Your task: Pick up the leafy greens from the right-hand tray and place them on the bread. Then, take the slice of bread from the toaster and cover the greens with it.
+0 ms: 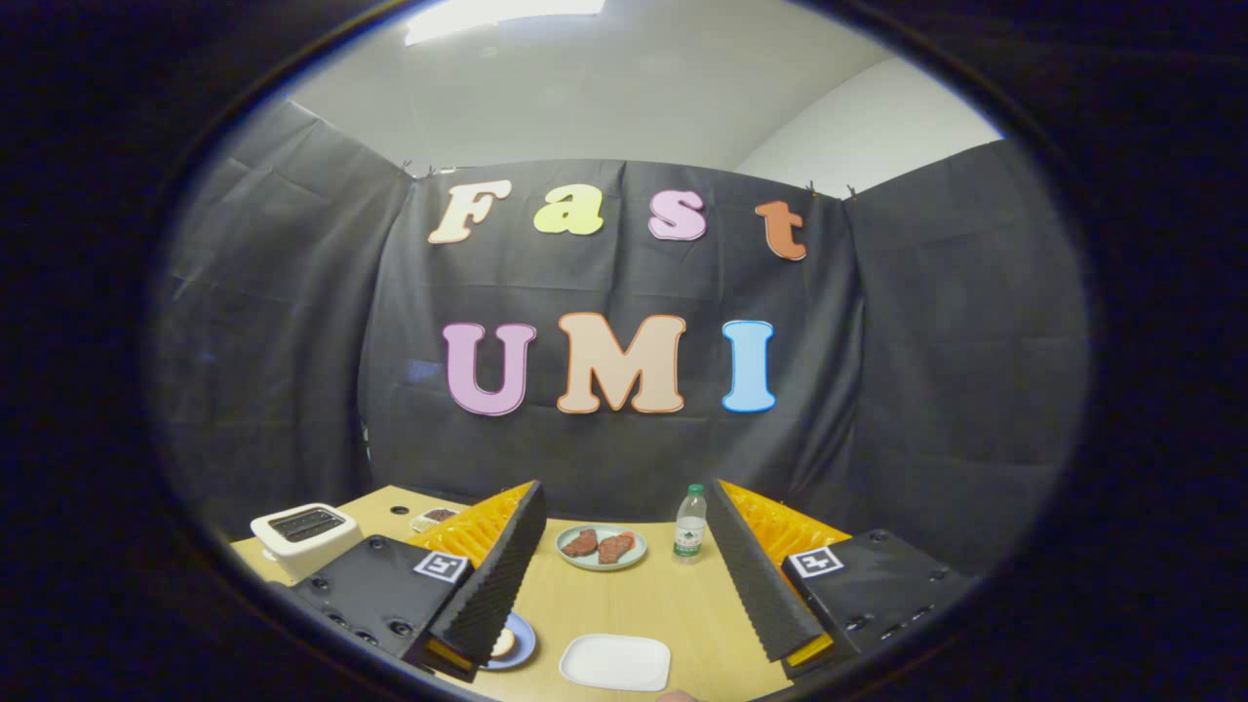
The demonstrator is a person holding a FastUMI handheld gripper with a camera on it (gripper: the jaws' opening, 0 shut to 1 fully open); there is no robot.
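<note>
My gripper (625, 487) is open wide and held above the wooden table (643, 604), with nothing between its fingers. A white toaster (304, 536) stands at the table's left end, beyond the left finger; its top slots look dark. Close under the left finger lies a small blue plate (524, 636) with a pale slice of bread (504, 643) on it, mostly hidden by the finger. Just ahead, low between the fingers, rests a white rectangular tray (614, 663) whose visible surface is plain white.
A pale green plate (602, 561) with two brown meat slices sits farther out between the fingers. A small water bottle (690, 526) stands beside it, near the right finger. A small dish (436, 516) with something dark lies behind the left finger. Black cloth walls close the table's far side.
</note>
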